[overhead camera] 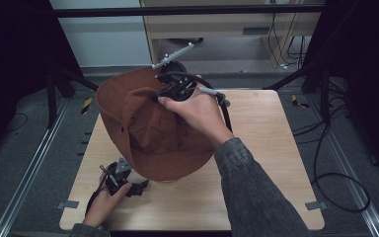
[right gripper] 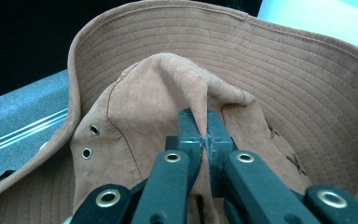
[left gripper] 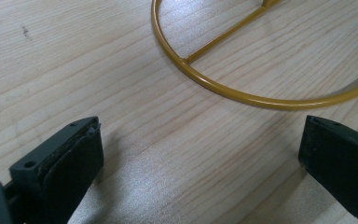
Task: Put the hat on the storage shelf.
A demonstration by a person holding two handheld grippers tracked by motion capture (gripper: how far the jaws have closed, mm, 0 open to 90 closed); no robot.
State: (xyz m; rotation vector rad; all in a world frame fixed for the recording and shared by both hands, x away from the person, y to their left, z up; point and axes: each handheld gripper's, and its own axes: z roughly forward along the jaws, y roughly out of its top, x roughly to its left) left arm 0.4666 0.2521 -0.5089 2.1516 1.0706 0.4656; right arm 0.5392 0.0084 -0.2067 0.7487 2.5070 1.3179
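A brown brimmed hat [overhead camera: 148, 128] hangs in the air over the middle of the wooden table [overhead camera: 261, 148]. My right gripper [overhead camera: 170, 91] is shut on a fold of the hat's crown [right gripper: 168, 88], and in the right gripper view the brim [right gripper: 279, 60] curves up behind the jaws. At the near left, my left gripper [overhead camera: 139, 187] lies low on the table, open and holding nothing. Between and beyond its black pads [left gripper: 77, 156] I see a yellow wire ring [left gripper: 242, 93] with a straight spoke, flat on the wood. The hat hides that ring in the high view.
The table's right half is bare wood. Metal rails [overhead camera: 34, 163] run along the floor on both sides. Black cables [overhead camera: 335, 177] loop on the floor at the right. A wooden cabinet [overhead camera: 217, 24] stands beyond the far edge.
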